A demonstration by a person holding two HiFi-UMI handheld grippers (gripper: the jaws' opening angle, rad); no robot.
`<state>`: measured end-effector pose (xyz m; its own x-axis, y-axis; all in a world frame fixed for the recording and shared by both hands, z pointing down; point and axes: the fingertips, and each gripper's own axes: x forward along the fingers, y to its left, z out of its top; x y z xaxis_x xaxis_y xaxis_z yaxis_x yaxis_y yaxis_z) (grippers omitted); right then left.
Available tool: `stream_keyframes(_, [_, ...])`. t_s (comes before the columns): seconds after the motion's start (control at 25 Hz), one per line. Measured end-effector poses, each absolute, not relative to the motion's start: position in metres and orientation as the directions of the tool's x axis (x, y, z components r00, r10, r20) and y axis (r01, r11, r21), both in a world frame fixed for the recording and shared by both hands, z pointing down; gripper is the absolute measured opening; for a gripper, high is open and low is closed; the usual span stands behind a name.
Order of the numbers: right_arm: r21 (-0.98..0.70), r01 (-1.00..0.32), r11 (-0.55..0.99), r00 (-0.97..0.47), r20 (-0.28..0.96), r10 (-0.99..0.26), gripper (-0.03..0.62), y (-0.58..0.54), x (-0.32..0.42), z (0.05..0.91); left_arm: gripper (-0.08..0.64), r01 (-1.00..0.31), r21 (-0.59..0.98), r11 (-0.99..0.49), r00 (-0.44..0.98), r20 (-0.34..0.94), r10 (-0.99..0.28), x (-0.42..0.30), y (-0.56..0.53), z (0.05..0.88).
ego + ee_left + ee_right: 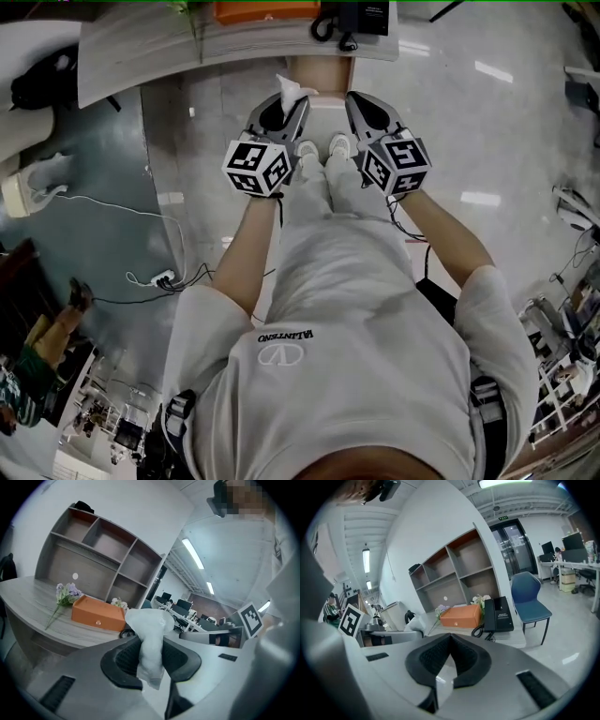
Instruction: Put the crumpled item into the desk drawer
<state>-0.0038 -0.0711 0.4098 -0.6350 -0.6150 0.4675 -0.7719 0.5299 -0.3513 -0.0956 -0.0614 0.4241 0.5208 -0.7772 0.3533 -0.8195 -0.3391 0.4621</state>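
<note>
A white crumpled tissue (149, 634) sticks up from between the dark pads of my left gripper (151, 654), which is shut on it. In the head view the tissue (292, 88) pokes out past the left gripper (284, 105), held in front of the person's body. My right gripper (360, 101) hangs beside it, and in its own view the right gripper (450, 638) has its jaw tips touching with nothing between them. An orange box (98, 613) with a small knob on its front sits on the grey desk (33, 602), some way ahead of both grippers.
A black desk phone (499, 613) stands right of the orange box (461, 616), flowers (67, 593) to its left. A grey open shelf unit (98, 559) rises behind the desk. A blue chair (529, 597) stands at the right. Cables (155, 277) trail on the floor at the left.
</note>
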Motion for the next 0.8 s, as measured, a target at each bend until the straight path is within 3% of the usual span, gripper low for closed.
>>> stream_keyframes(0.24, [-0.365,-0.768,0.526,-0.638,0.505,-0.582,-0.002,-0.075,0.006,0.457,0.103,-0.863,0.435,-0.256,0.456,0.455,-0.765,-0.085,-0.062,0.485])
stream_keyframes(0.8, [-0.365,-0.786,0.499,-0.613,0.558,-0.559,-0.002,-0.086,0.013,0.544,0.103,-0.867,0.471,-0.165,0.436,0.554,-0.709,-0.064,-0.063,0.592])
